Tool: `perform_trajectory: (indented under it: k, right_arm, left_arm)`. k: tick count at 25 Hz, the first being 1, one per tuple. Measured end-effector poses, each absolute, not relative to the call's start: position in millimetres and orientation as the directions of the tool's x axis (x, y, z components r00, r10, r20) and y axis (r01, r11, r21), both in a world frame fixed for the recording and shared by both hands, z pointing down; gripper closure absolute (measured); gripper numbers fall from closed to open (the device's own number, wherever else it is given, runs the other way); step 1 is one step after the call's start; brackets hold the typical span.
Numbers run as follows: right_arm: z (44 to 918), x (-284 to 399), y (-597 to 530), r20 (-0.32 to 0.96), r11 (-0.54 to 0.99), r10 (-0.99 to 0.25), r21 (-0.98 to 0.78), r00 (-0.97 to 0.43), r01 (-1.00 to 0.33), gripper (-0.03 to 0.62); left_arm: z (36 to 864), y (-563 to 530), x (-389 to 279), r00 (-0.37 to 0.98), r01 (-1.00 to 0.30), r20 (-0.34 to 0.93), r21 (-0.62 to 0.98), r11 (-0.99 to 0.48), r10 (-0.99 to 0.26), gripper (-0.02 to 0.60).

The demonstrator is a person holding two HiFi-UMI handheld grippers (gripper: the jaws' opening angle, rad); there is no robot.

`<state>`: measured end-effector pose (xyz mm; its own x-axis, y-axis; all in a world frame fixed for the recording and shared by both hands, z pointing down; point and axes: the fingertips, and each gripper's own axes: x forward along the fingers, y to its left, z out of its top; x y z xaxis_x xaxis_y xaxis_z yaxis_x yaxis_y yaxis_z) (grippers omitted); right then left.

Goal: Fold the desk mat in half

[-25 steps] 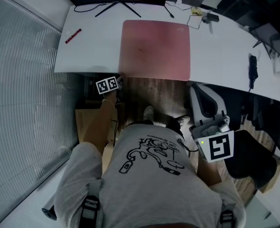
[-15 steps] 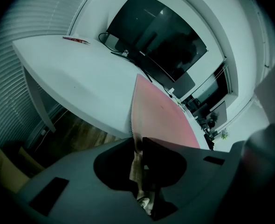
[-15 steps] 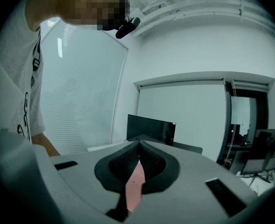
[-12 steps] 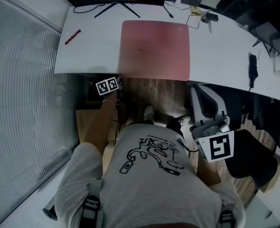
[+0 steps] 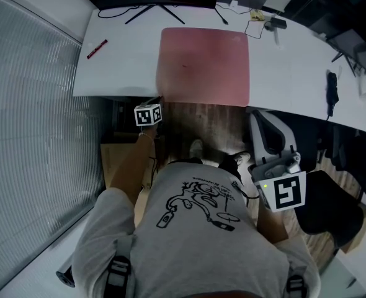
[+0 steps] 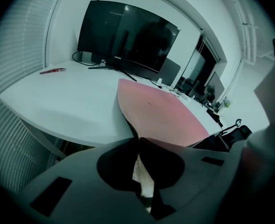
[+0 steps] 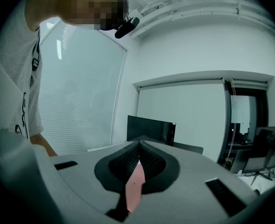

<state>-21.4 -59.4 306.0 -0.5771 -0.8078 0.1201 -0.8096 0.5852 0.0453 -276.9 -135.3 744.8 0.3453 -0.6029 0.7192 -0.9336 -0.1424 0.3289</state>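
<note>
A pink desk mat lies flat on the white desk, its near edge at the desk's front edge. My left gripper is at the mat's near-left corner. In the left gripper view its jaws have just been closing and now stand shut on that corner of the mat, which is raised a little off the desk. My right gripper is held by the person's right side, away from the desk. Its jaws are shut with nothing between them.
A monitor on a stand sits at the desk's back. A red pen lies at the left, cables at the back right. An office chair stands under the desk's right part. Window blinds run along the left.
The left gripper's marker cube has shifted slightly right and rolled at the mat's near-left corner. The right gripper has not moved.
</note>
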Motion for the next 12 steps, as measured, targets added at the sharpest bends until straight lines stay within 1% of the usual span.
perform_trajectory:
  k: [12]
  right_arm:
    - [306,-5,-57,0.113,0.559,-0.826,0.044,-0.552,-0.828,0.588]
  left_arm:
    - [726,-139,-247,0.358,-0.93,0.715,0.216,-0.298,-0.6,0.551]
